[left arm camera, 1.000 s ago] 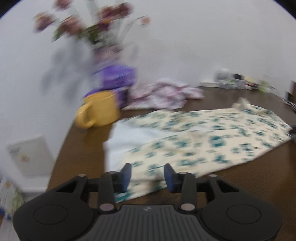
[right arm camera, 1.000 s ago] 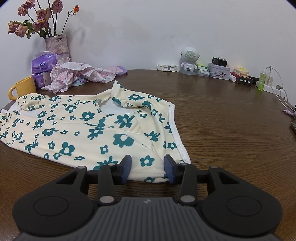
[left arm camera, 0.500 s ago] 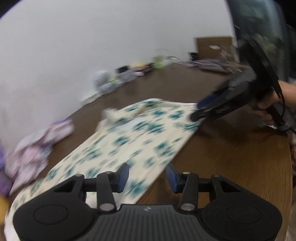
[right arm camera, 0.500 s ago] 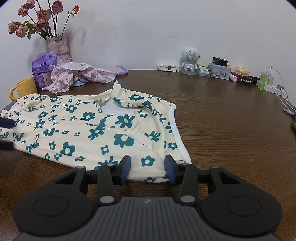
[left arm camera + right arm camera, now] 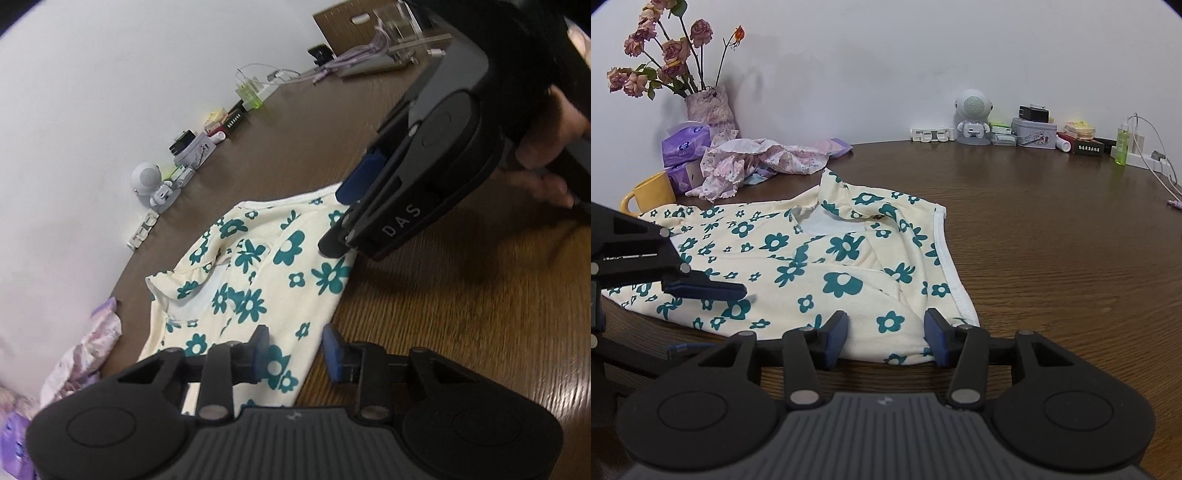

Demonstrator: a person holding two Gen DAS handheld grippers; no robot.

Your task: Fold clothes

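Cream shirt (image 5: 812,258) with teal flowers, dark brown wood-grain table (image 5: 1052,240), yellow mug (image 5: 650,192), purple tissue packs (image 5: 685,146), pink floral cloth (image 5: 757,158), white wall (image 5: 886,55).

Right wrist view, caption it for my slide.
Both claws poised at the near edge of a floral garment on the table.

White letters "DAS" run along the black arm of the right gripper (image 5: 340,218), up at two o'clock. Nothing else reads clearly.

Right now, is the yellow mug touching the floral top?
Cannot tell. In the right wrist view the yellow mug meets the floral top at its edge; contact or overlap unclear.
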